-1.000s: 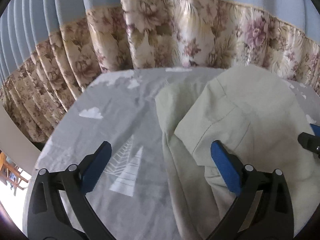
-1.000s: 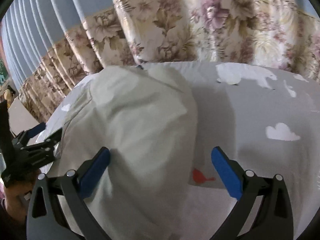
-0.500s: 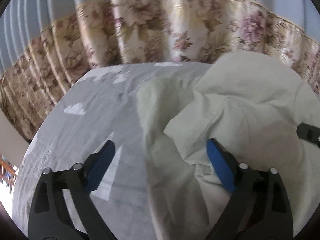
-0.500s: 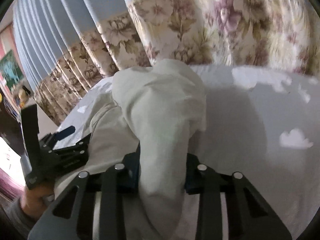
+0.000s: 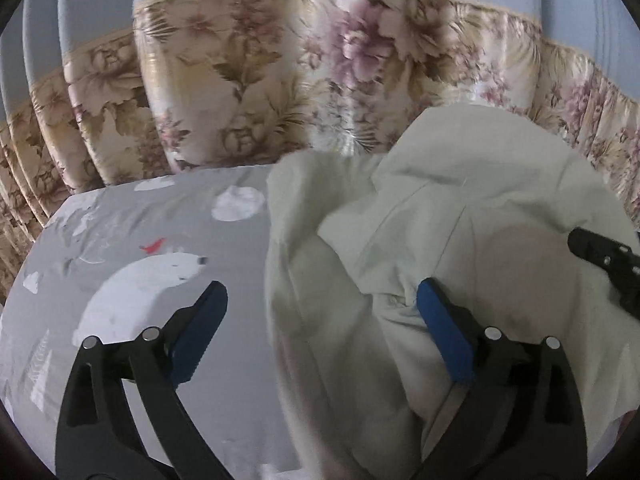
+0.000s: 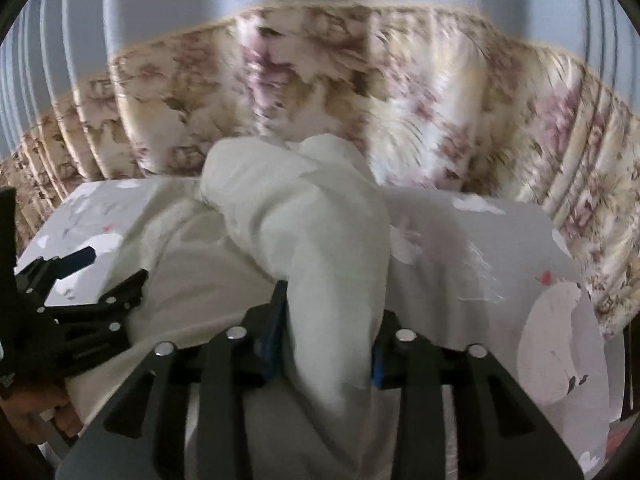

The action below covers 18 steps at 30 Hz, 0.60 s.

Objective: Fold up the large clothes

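One pale green garment, bunched into folds, lies on one grey printed sheet. Two grippers appear: the left gripper and the right gripper, each with two blue-padded fingers. One flowered curtain hangs behind. On the sheet, the left wrist view shows one polar bear print and one small red bird print (further white prints are too blurred to count).

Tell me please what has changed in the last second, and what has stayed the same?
The right gripper, open a second ago, closed its fingers on a fold of the pale garment, then eased slightly, lifting it toward the floral curtain. The left gripper stayed open, gripping nothing. The grey printed sheet still lies flat.
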{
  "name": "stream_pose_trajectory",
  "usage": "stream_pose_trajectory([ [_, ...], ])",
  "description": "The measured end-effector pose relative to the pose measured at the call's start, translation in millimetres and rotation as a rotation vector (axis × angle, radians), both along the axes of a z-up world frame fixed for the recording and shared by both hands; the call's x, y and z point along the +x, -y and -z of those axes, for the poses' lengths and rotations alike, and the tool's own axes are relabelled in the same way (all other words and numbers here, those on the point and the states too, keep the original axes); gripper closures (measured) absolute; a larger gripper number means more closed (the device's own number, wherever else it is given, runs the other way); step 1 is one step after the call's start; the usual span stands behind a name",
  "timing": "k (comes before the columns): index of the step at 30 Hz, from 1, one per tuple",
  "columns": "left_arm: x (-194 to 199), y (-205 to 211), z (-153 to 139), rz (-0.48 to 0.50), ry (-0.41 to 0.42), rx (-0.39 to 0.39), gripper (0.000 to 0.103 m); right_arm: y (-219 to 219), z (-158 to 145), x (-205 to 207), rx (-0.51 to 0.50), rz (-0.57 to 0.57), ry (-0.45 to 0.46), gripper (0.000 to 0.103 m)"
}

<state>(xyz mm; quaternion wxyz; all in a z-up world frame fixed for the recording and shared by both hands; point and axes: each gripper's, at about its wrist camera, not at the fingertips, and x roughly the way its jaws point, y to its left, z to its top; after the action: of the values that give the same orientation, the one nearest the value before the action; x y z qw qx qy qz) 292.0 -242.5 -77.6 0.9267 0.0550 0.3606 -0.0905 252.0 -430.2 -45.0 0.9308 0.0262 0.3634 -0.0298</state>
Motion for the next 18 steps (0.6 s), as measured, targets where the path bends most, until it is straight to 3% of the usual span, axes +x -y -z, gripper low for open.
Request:
stream_pose_trajectory([
  [4,-2,-9,5,-0.026,0.004,-0.008,0.003,-8,2,-13,-0.111,0.031,0.034,0.032],
  [9,-27,-46,-3,-0.071,0.032,-0.026,0.003,-26,-4,-43,-0.119,0.080,0.057,0.030],
  [11,-49,-63,-12,-0.075,0.066,-0.037,0.003,-32,-8,-59,-0.119,0.115,0.071,0.015],
  [14,-83,-92,-27,-0.090,0.121,-0.042,0.003,-48,-19,-88,-0.069,0.092,0.112,0.009],
  [18,-125,-127,-49,-0.107,0.210,-0.062,0.003,-79,-31,-113,-0.066,0.109,0.125,0.009],
])
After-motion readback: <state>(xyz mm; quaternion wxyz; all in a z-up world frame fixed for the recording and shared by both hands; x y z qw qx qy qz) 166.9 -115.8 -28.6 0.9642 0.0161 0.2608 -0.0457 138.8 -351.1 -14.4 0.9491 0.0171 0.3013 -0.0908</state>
